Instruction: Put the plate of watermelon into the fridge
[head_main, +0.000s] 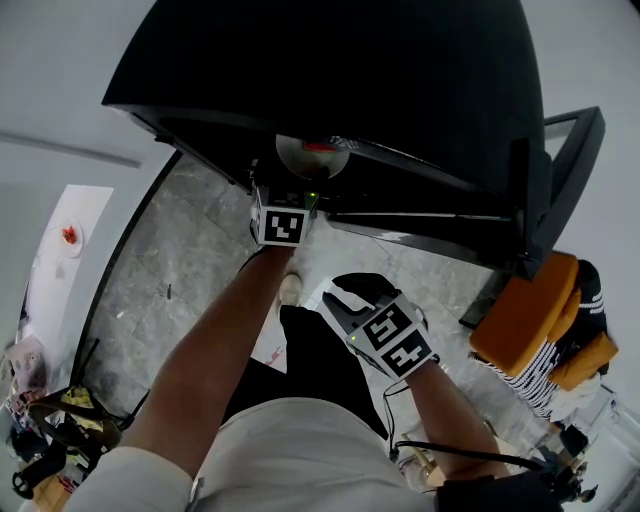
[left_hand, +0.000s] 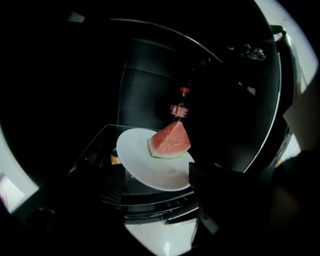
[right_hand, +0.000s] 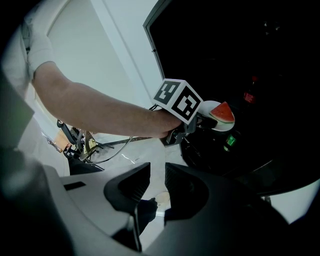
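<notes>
Inside fridge (head_main: 350, 90), left gripper (left_hand: 155, 187) jaws wide apart by the plate (left_hand: 150, 167), right gripper (right_hand: 156, 182) jaws narrowly parted, empty.

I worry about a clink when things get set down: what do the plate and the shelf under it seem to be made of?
The plate looks like glazed ceramic or porcelain: plain white with a smooth, faintly glossy surface, though melamine cannot be ruled out. The shelf appears to be clear glass, since only its bright edges stand out and the dark parts below show through it.
</notes>
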